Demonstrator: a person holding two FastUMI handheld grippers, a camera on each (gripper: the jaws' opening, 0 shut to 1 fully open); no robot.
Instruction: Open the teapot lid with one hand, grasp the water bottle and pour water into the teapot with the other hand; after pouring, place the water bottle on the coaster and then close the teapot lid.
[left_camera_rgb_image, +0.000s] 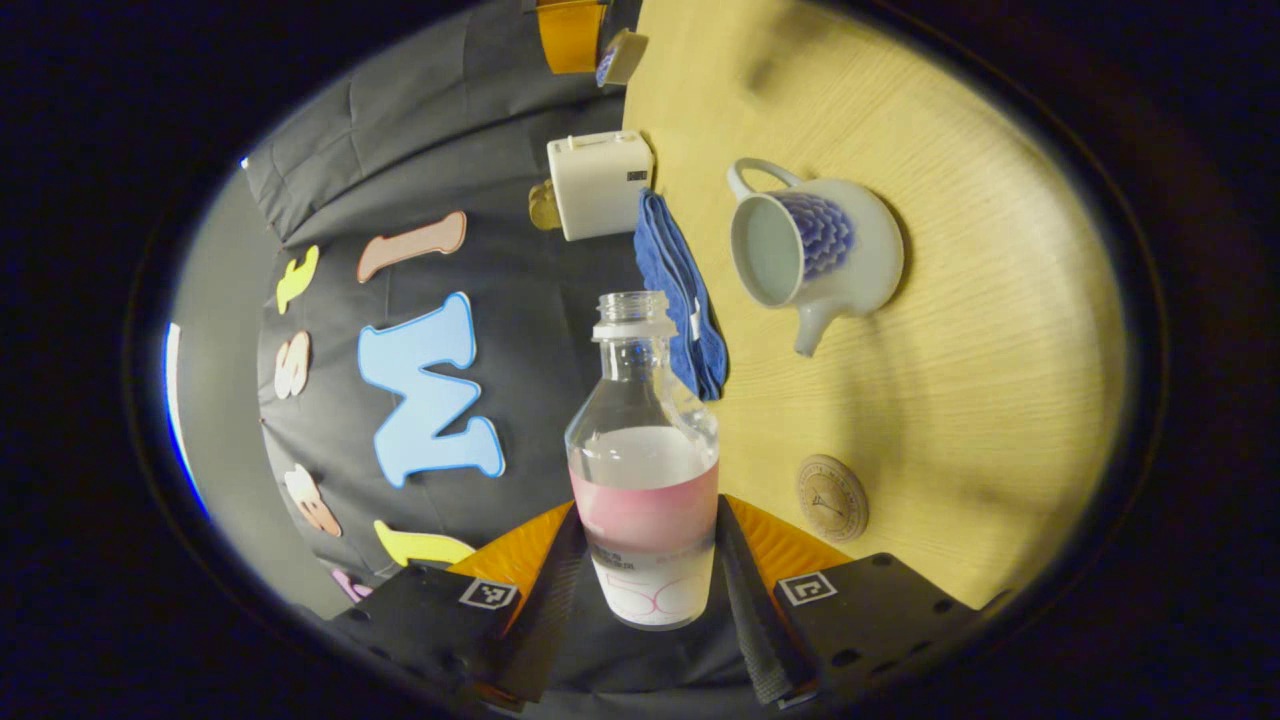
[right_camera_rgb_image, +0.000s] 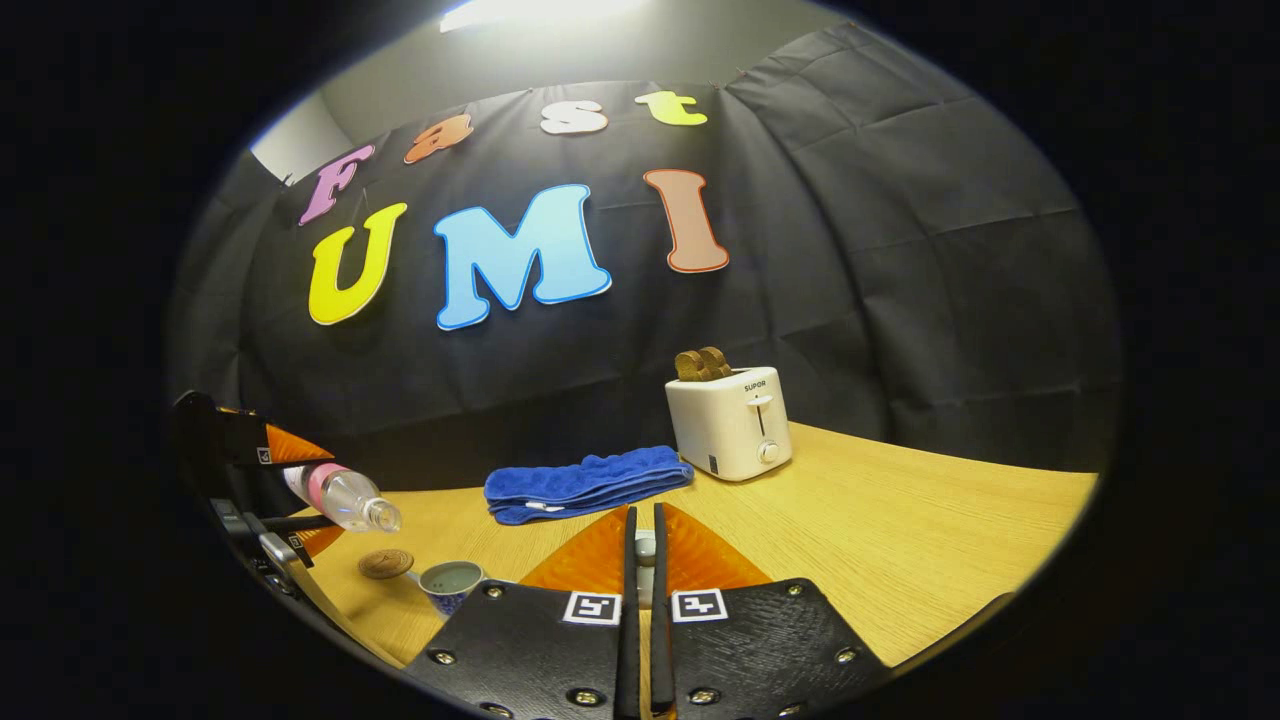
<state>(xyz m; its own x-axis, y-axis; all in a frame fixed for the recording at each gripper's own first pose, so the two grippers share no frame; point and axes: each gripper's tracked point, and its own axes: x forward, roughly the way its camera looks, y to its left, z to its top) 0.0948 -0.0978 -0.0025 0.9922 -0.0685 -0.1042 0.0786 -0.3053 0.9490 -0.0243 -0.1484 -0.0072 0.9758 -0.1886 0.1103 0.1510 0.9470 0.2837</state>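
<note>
In the left gripper view the left gripper (left_camera_rgb_image: 650, 570) has its jaws clamped on the uncapped water bottle (left_camera_rgb_image: 645, 470), centre frame, tipped toward the open teapot (left_camera_rgb_image: 815, 250) at upper right (coaster (left_camera_rgb_image: 832, 497) lower right, on the table (left_camera_rgb_image: 980, 400)). The right gripper (right_camera_rgb_image: 641, 545) holds its jaws nearly closed on the small pale lid (right_camera_rgb_image: 645, 548).

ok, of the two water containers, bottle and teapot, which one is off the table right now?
The clear plastic water bottle with pink label: tilted, held in the left claw. The white-and-blue ceramic teapot stands lidless on the wooden table.
</note>
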